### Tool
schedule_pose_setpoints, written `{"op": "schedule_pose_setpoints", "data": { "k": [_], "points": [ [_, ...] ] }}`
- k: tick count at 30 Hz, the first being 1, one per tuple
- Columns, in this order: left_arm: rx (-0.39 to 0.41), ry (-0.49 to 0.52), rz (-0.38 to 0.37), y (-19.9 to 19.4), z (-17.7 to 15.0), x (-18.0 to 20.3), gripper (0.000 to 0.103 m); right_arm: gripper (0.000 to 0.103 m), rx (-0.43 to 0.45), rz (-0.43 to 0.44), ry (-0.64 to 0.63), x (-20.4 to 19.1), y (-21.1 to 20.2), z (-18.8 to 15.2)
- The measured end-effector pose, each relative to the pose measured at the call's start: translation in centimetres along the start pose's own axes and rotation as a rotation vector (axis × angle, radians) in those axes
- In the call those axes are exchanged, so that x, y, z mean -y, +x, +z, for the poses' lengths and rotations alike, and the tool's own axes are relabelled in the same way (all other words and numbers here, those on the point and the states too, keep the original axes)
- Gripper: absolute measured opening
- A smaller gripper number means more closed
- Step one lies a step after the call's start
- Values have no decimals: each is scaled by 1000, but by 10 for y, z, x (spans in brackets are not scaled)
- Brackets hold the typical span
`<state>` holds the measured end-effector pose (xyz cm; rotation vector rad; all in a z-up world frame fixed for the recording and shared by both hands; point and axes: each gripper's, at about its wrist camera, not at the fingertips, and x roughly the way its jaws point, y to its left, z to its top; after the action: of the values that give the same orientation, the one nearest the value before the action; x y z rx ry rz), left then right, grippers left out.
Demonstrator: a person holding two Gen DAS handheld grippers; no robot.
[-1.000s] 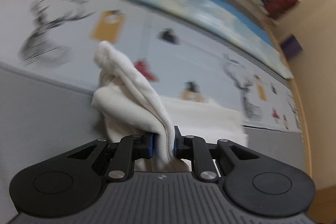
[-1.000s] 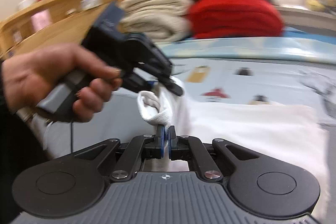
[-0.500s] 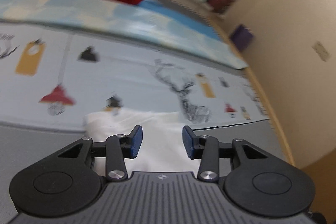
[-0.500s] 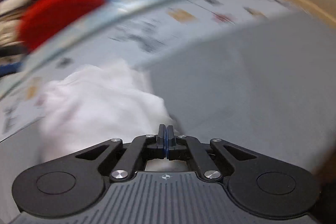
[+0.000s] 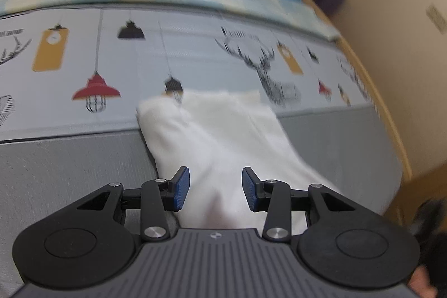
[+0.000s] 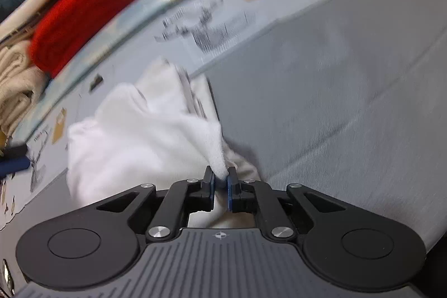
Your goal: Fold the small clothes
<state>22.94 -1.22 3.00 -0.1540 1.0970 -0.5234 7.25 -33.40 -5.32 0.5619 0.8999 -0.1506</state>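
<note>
A small white garment (image 5: 220, 136) lies on the grey surface, its far edge on the printed mat. My left gripper (image 5: 215, 190) is open and empty, its blue pads just above the garment's near end. In the right wrist view the same white garment (image 6: 145, 130) is bunched up, and my right gripper (image 6: 220, 183) is shut on a pinched fold of it, lifting that edge off the grey surface.
A mat (image 5: 195, 52) printed with deer and lamps covers the back of the surface. A red folded blanket (image 6: 81, 16) and beige folded cloths (image 6: 14, 80) are stacked behind it. A wooden rim (image 5: 391, 130) and a beige wall bound the right side.
My left gripper let go of the white garment and opened; the garment now lies flatter under it. My right gripper stays shut on the garment and has swung it to the right.
</note>
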Motion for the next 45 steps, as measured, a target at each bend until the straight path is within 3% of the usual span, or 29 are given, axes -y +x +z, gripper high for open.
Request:
{"op": "schedule_pose_setpoints", "data": {
  "k": [3,6,10,12,14,16,18,19,22,25,27,28,31,34,40,41,42,43,45],
  "points": [
    [-53,79,-27,6,-9,9,45,7,50,78,25,-10,-36,7],
    [-97,152,-69,14,-17,19,45,7,14,61,82,-6,-53,8],
    [-217,260,-56,46,-40,33,45,13,-176,-116,116,20,-18,0],
    [-298,344,23,68,-57,38,44,15,-172,-226,131,28,-15,4],
    [-336,412,84,78,-68,40,44,15,-99,-224,120,25,-27,20],
    [-329,401,71,74,-65,39,44,19,-22,-185,82,17,-41,41],
    [-284,359,27,60,-56,34,44,39,40,-109,29,5,-52,63],
    [-258,341,6,54,-52,31,45,44,47,-61,-8,-1,-53,75],
    [-202,252,-3,45,-40,18,46,62,11,75,-144,-22,-41,104],
    [-155,132,16,44,-32,-3,58,72,-49,94,-190,-32,-7,123],
    [-117,33,16,42,-23,-13,80,72,-90,88,-182,-33,21,128],
    [-98,-11,3,41,-21,-18,83,72,-113,85,-186,-34,32,125],
    [-85,-121,-36,47,-8,-30,84,72,-184,101,-189,-31,69,116],
    [-94,-201,-28,59,0,-38,84,72,-264,106,-182,-29,100,102],
    [-127,-289,-43,86,1,-54,84,69,-296,101,-122,-24,124,97],
    [-133,-300,-47,91,1,-57,83,57,-286,101,-121,-24,125,97],
    [-141,-308,-48,96,2,-60,81,38,-274,102,-122,-25,126,97],
    [-142,-308,-56,99,2,-61,78,32,-267,113,-116,-26,126,98],
    [-140,-291,-66,103,4,-63,56,21,-246,118,-97,-28,127,100]
  ]
}}
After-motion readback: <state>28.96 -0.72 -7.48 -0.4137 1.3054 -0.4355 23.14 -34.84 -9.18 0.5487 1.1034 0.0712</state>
